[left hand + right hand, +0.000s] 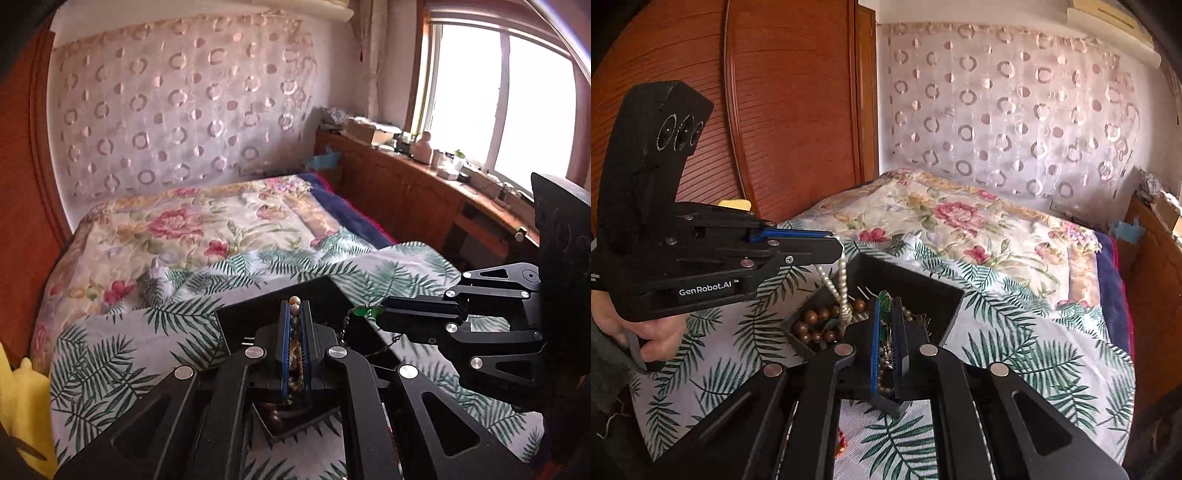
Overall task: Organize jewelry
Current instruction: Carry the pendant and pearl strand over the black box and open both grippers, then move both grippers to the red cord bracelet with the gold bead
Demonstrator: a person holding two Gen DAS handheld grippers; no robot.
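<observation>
L gripper [839, 251] is clamped tight on a pearl necklace [837, 291], strand hanging in a loop below its jaws & trailing into the black tray [945, 295] on the leaf-print bedspread [1015, 332]; prob lifted so it pulls free of the tangle. Brown wooden beads [812, 325] lie in the tray's near corner, under that loop. R gripper [380, 314], just beside, is pinched shut on a thin chain with green beads [364, 313], chain drooping below its jaws toward the tray. Looks like each piece is held apart to separate them.

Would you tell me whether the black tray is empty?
No: the black tray holds brown beads, with a pearl strand trailing in.
</observation>
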